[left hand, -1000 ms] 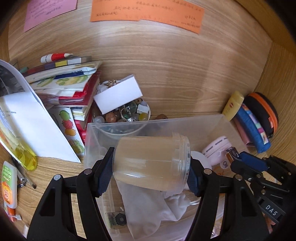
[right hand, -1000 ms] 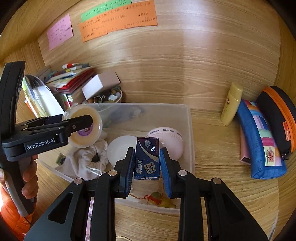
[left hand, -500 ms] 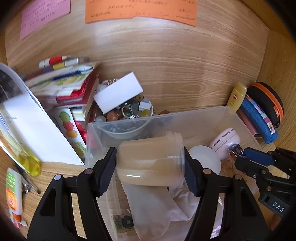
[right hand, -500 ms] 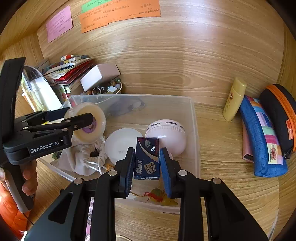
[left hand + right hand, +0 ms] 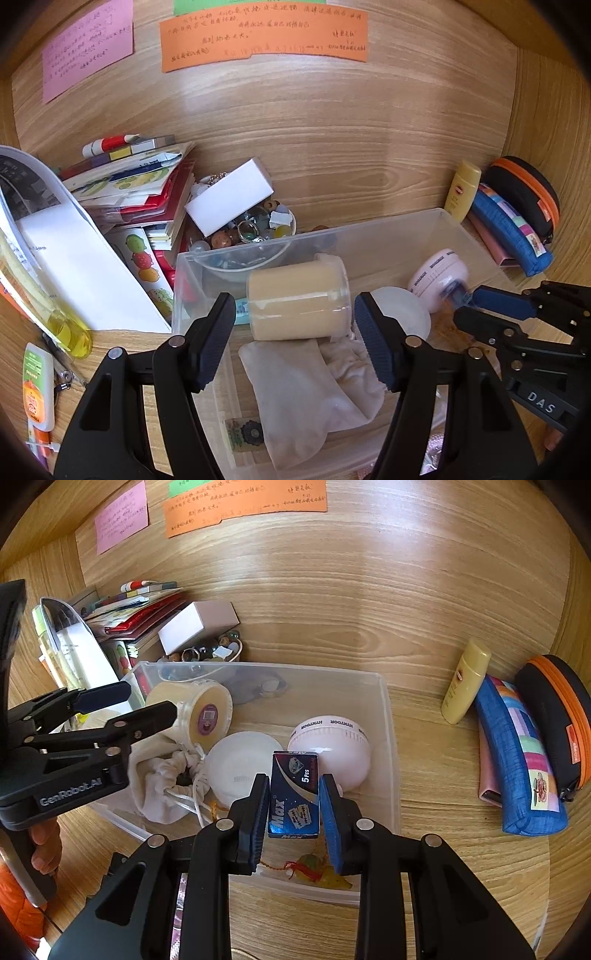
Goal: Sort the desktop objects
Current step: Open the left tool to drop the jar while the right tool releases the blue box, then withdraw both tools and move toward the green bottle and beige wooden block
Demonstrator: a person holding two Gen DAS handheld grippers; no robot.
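A clear plastic bin (image 5: 399,225) (image 5: 388,716) stands on the wooden desk. A cream jar (image 5: 297,301) (image 5: 195,716) lies on its side in the bin on a white cloth pouch (image 5: 306,384) (image 5: 162,779). My left gripper (image 5: 295,332) (image 5: 140,705) is open, its pads apart from the jar on both sides. My right gripper (image 5: 295,805) (image 5: 465,302) holds a blue razor blade box (image 5: 294,799) over the bin, its left pad touching the box and a thin gap showing at the right pad. A white disc (image 5: 242,768) and a pink round device (image 5: 330,749) (image 5: 439,277) lie in the bin.
A bowl of beads and rings (image 5: 247,232) with a white box (image 5: 229,201) on it stands behind the bin. Books and papers (image 5: 122,184) are piled at the left. A yellow bottle (image 5: 465,683), a blue pencil case (image 5: 517,753) and a black-orange case (image 5: 561,716) lie at the right.
My left gripper has opened and let go of the cream jar, which now lies in the bin. My right gripper has moved lower over the bin with the blue box.
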